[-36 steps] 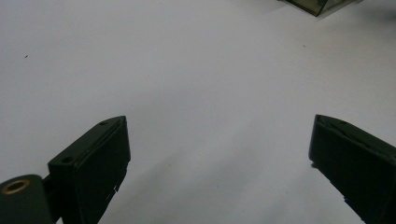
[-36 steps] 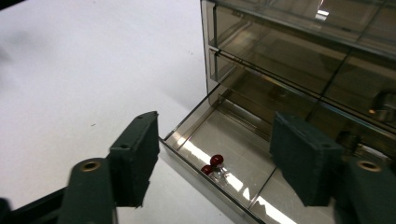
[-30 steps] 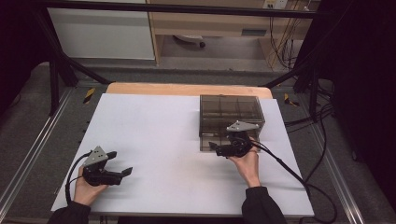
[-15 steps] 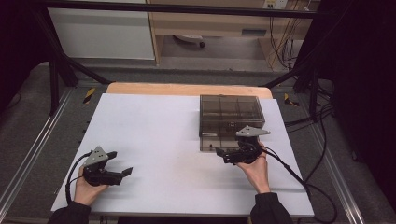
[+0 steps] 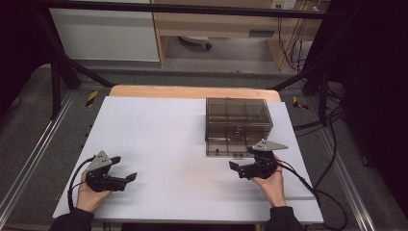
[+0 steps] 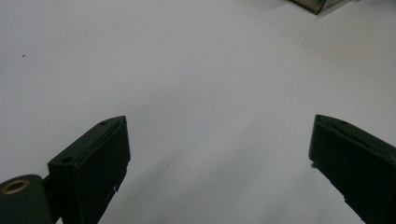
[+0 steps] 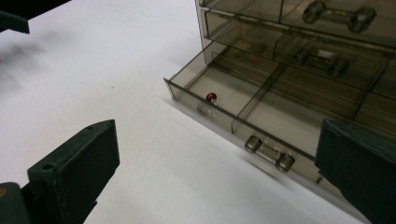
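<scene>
Nearby, right hand-held gripper (image 5: 239,169) agape beside pulled-out bottom drawer (image 7: 261,116) of smoky organizer box (image 5: 238,117)

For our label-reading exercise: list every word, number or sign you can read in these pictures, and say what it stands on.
None can be read.
Drawer box: no label visible.
Yellow-and-black floor markers: stripes, no words.
Wall socket plate: too small to read.

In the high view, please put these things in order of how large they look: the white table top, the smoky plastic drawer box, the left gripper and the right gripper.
1. White table top, clearly the largest.
2. Smoky plastic drawer box.
3. Left gripper and right gripper: both look about alike, so I would not rank one above the other.
</scene>
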